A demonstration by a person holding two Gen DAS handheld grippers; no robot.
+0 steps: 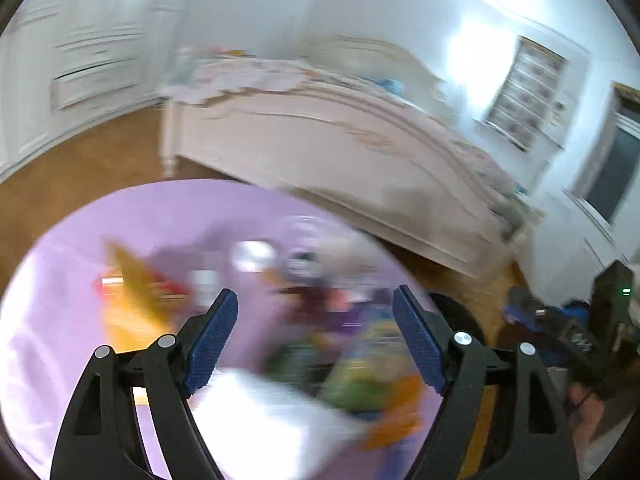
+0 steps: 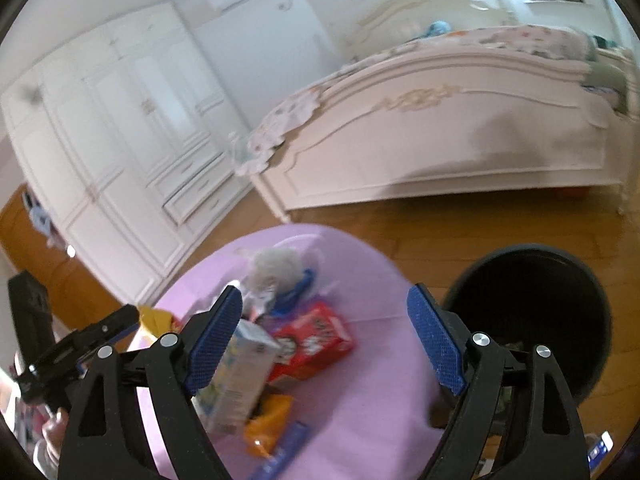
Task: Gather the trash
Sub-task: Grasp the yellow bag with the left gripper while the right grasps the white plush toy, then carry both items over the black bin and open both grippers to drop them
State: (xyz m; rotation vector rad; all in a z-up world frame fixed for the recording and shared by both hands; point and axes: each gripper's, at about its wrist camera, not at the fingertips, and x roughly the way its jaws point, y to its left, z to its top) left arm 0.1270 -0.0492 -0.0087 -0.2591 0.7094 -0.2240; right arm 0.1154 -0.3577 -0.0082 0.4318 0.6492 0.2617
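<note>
A round table with a lilac cloth (image 2: 360,368) holds a pile of trash: a red snack box (image 2: 316,340), a pale carton (image 2: 240,376), an orange wrapper (image 2: 268,424) and a crumpled white wad (image 2: 272,268). A black bin (image 2: 532,312) stands on the floor right of the table. My right gripper (image 2: 324,308) is open and empty above the pile. In the blurred left wrist view, my left gripper (image 1: 316,308) is open and empty over the lilac table (image 1: 80,280) and its blurred colourful wrappers (image 1: 360,376). The left gripper also shows in the right wrist view (image 2: 138,318).
A cream bed (image 2: 440,140) stands behind the table on a wooden floor (image 2: 460,232). A white wardrobe (image 2: 120,140) lines the left wall. Dark gear (image 1: 560,320) lies on the floor at the right in the left wrist view.
</note>
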